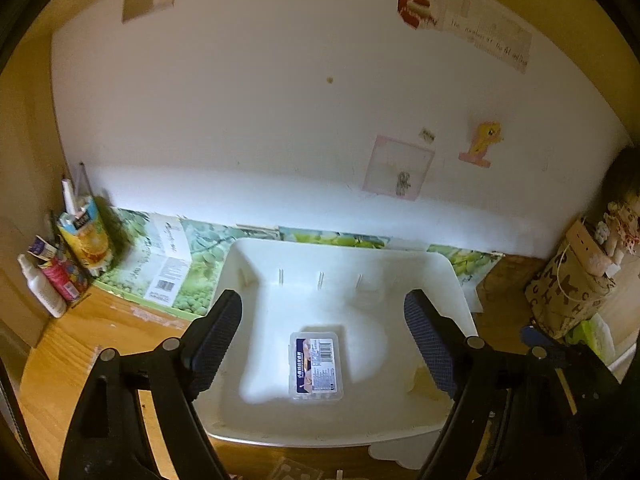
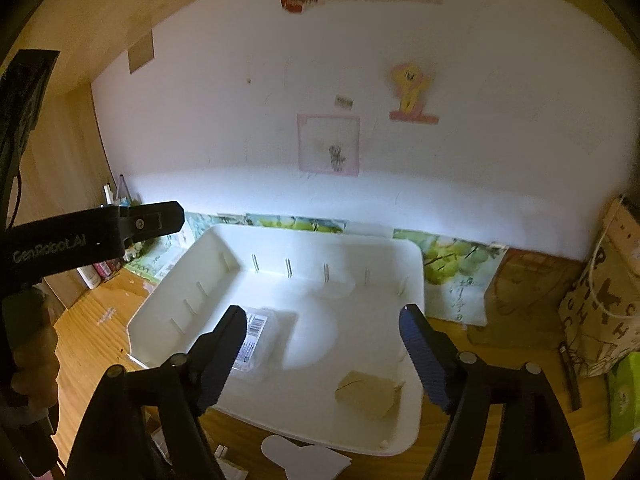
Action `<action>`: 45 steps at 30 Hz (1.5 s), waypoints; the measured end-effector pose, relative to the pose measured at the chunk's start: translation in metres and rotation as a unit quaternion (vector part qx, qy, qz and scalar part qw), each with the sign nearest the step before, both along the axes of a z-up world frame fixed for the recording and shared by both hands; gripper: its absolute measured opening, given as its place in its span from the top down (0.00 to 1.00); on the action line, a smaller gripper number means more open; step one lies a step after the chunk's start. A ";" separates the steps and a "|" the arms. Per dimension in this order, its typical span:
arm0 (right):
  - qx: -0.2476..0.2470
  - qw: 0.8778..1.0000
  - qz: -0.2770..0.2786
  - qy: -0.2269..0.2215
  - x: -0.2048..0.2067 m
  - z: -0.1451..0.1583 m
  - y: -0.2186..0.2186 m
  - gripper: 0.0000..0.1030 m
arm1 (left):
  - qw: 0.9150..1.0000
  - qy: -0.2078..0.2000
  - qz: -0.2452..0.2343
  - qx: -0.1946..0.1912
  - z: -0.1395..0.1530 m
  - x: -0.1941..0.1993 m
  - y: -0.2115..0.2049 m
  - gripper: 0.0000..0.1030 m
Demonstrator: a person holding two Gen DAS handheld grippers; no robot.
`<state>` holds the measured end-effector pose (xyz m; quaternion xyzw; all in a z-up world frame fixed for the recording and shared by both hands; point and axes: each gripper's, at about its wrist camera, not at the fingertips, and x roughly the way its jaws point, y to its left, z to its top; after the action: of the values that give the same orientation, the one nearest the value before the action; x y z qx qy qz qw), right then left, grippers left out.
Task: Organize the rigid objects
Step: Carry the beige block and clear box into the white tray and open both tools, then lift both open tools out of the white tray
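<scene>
A white plastic tray (image 1: pixel 452 280) (image 2: pixel 416 320) lies on the wooden desk against the wall. On its floor sits a small clear plastic box (image 1: pixel 316 366) (image 2: pixel 256 340) with a printed barcode label. A tan cardboard box (image 2: pixel 368 394) rests at the tray's near right, and in the left wrist view it is a pale patch (image 1: pixel 422 382) partly hidden by a finger. My left gripper (image 1: pixel 323 304) hovers open over the tray, above the clear box, touching nothing. My right gripper (image 2: pixel 322 314) is open too, above the tray's middle, with the cardboard box lying free below it.
Bottles and a juice carton (image 1: pixel 80 236) crowd the left corner. A green printed sheet (image 1: pixel 168 272) runs along the wall. A patterned paper bag (image 2: pixel 600 312) and a green box (image 2: pixel 624 396) stand at right. A white paper cutout (image 2: pixel 304 460) lies before the tray. A hand (image 2: pixel 32 360) holds the left gripper's body (image 2: pixel 100 236).
</scene>
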<state>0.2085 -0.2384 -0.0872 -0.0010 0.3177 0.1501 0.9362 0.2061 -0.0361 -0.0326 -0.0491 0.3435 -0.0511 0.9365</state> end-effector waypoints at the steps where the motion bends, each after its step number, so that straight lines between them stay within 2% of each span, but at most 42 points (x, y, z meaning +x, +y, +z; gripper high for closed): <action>1: 0.000 1.000 0.000 -0.004 -0.002 0.003 -0.001 0.22 | 1.000 -0.005 0.004 0.003 0.003 -0.003 0.000 0.17; 7: 0.001 1.000 0.002 -0.031 -0.020 0.021 -0.012 0.22 | 1.000 -0.023 0.016 -0.002 0.023 -0.026 0.001 0.17; 10: 0.003 0.999 0.005 -0.045 -0.030 0.030 -0.018 0.22 | 0.999 -0.046 0.023 0.006 0.034 -0.041 0.002 0.17; 17: 0.016 0.996 0.014 -0.084 -0.062 0.051 -0.031 0.21 | 0.994 -0.094 0.044 0.012 0.059 -0.085 0.005 0.16; 22: 0.028 0.994 0.023 -0.108 -0.088 0.064 -0.043 0.20 | 0.991 -0.119 0.067 0.014 0.070 -0.123 0.007 0.13; 34: 0.034 0.989 0.044 -0.134 -0.146 0.074 -0.065 0.18 | 0.982 -0.146 0.115 0.014 0.077 -0.197 0.012 0.13; 45: 0.026 0.990 0.084 -0.106 -0.179 0.057 -0.076 0.18 | 0.976 -0.122 0.180 0.015 0.058 -0.243 0.024 0.13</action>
<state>0.0293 -0.3142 -0.0303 -0.0195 0.2118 0.2357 0.9483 -0.0371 -0.0125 0.0257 -0.0890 0.2134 0.1176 0.9658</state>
